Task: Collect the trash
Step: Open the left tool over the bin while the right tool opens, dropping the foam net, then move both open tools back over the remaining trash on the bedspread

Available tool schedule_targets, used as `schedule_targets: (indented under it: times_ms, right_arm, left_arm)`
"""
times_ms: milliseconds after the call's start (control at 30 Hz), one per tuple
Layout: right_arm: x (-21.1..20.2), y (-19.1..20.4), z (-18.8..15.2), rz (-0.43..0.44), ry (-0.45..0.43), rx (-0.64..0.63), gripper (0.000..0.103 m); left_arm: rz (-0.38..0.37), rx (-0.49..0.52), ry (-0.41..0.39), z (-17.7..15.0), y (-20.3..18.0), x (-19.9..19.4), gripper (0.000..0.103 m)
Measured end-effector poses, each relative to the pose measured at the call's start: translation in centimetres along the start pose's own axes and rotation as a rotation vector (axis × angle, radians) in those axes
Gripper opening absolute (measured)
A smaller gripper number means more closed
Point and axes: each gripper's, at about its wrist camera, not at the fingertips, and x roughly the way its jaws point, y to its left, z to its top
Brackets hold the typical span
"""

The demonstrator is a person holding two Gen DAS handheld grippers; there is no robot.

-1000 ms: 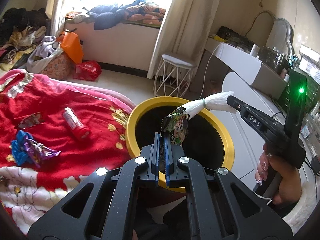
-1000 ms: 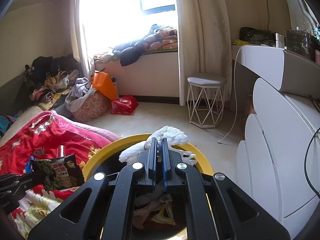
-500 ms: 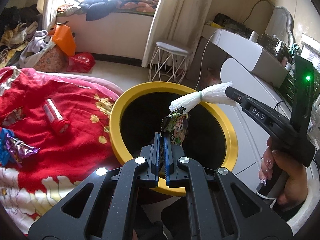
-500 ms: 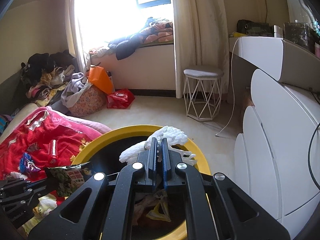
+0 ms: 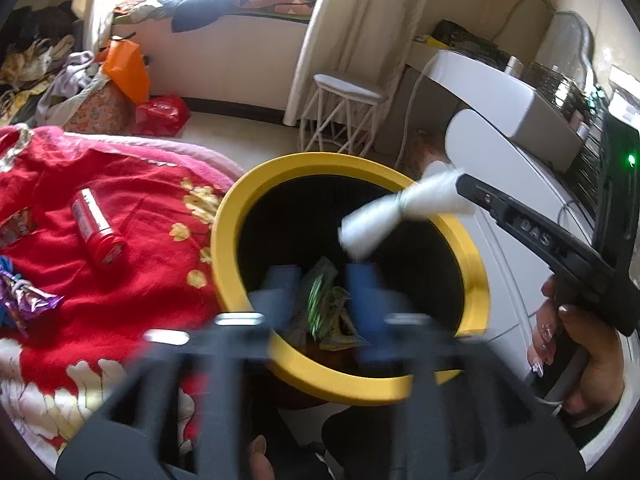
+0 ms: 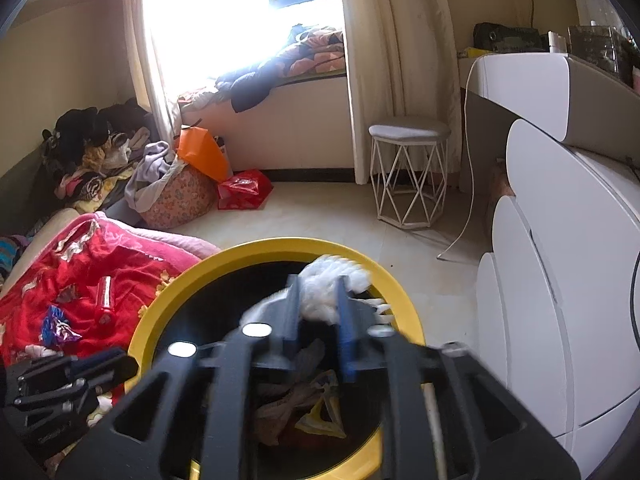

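Here, both grippers sit over the yellow-rimmed bin (image 5: 472, 288). The left gripper (image 5: 322, 280) has just been opening: its jaws stand wide apart, and the green snack wrapper (image 5: 326, 300) lies loose between them, inside the bin mouth, with neither pad pressing on it. The right gripper (image 6: 318, 312) has also just been opening, to a narrower gap; the white crumpled bag (image 6: 326, 288) sits between its fingers, and contact cannot be confirmed. A red tube (image 5: 98, 228) and a purple wrapper (image 5: 24, 300) lie on the red blanket (image 5: 132, 184).
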Motion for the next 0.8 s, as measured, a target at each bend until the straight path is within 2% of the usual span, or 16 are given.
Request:
schedule_targets:
  times_ms: [100,133,533,800]
  right_arm:
    - [-0.1,-0.3,0.0,-0.004,-0.001,0.016,0.042]
    - [-0.1,-0.3,0.0,-0.006,-0.002,0.02,0.045]
    - [-1.4,1.2,0.6,0.02,-0.038,-0.001,0.062]
    - [-3.1,2.8,1.3,0.08,-0.066,-0.004,0.067]
  left_arm:
    - [0.015,-0.022,-0.021,0.0,0.5,-0.7,0.08]
    - [0.019,-0.029,-0.028,0.0,0.7,-1.0,0.092]
    - [0.061,-0.047,-0.129,0.2,1.6,-5.4,0.093]
    - [0.102,-0.059,-0.187,0.4,2.6,-8.0,0.093]
